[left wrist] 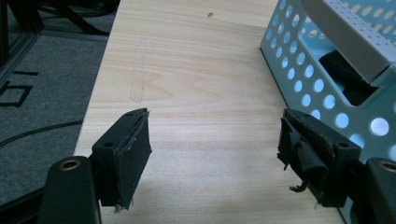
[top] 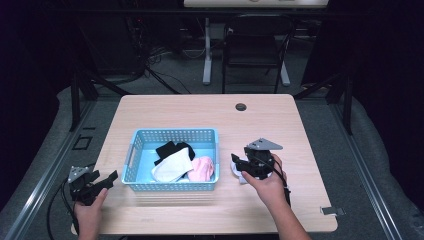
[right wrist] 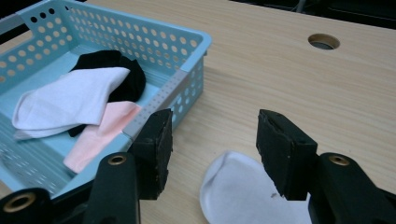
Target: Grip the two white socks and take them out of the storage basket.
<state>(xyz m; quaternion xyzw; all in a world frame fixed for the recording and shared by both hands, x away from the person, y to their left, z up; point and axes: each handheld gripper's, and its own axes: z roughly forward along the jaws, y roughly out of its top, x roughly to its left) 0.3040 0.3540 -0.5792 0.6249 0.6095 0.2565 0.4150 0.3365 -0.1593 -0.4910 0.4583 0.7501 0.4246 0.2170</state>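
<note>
The right gripper (right wrist: 212,149) was held with jaws spread above a white sock (right wrist: 243,191) lying on the table (right wrist: 299,93) beside the blue basket (right wrist: 187,70), while the left gripper (left wrist: 215,154) was likewise held spread.

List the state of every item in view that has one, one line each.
left gripper: open, empty, over bare table left of the basket.
right gripper: open, jaws above the loose white sock, not closed on it.
loose white sock: lying on the table, outside the basket.
basket: upright, holding three socks.
white sock: in the basket, on top of the black one.
black sock: in the basket, partly covered.
pink sock: in the basket.
</note>
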